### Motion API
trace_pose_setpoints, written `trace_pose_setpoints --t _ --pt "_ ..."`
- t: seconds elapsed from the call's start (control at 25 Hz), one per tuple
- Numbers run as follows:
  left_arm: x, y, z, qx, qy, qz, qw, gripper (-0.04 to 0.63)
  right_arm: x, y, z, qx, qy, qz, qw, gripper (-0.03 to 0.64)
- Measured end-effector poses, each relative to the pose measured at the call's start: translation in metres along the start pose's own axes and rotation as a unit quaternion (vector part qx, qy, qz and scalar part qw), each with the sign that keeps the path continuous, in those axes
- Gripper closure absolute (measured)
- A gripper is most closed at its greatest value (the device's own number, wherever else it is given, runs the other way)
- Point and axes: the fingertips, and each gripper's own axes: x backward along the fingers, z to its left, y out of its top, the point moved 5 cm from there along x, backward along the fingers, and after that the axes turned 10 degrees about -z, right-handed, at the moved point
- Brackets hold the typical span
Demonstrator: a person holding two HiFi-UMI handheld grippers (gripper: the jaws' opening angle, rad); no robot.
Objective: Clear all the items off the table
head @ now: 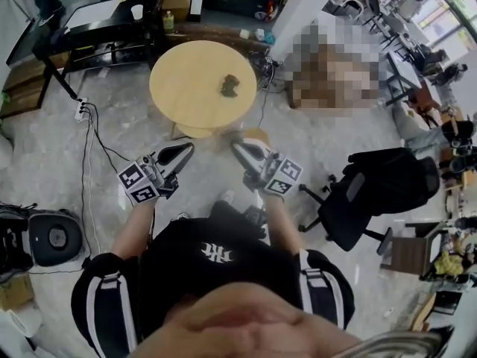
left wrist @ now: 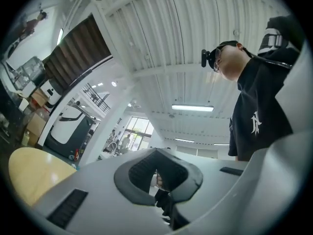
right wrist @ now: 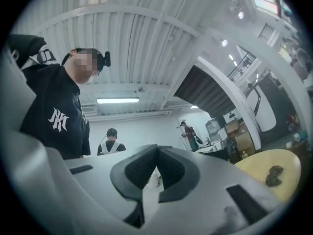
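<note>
In the head view, one small dark object (head: 229,86) lies on the round yellow table (head: 186,80), a little right of its centre and well apart from both claws. My left gripper (head: 186,149) and right gripper (head: 237,146) hang over the floor just off the table's near edge. Only bare tabletop lies between them and the object. One black office chair (head: 380,192) stands to the right.

In the left gripper view, the left gripper (left wrist: 157,153) has its jaws pressed together, empty, with the table's edge (left wrist: 29,173) at lower left.

In the right gripper view, the right gripper (right wrist: 157,148) is likewise closed on nothing. The object (right wrist: 274,176) sits on the table (right wrist: 288,163) at lower right.
</note>
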Motion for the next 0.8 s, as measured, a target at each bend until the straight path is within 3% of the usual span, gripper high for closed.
trace_pose_setpoints --t 0.16,0.36,0.56,0.8 --pt "0.01 -0.008 -0.017 0.001 -0.02 0.026 0.9995 0.583 0.003 -0.005 0.027 0.032 -0.015 0.041 0.999 0.614" --pt "0.005 -0.022 -0.027 -0.039 -0.027 0.09 0.9949 0.583 -0.011 -0.009 0.033 0.105 -0.022 0.095 0.99 0.612" --pt "-0.001 -0.023 -0.037 -0.023 -0.026 0.094 0.9949 0.583 -0.028 -0.015 0.044 0.11 0.009 0.118 0.987 0.612" --pt "-0.004 -0.027 -0.033 -0.031 -0.021 0.118 0.9923 0.583 -0.017 -0.017 0.036 0.093 -0.014 0.118 0.989 0.612"
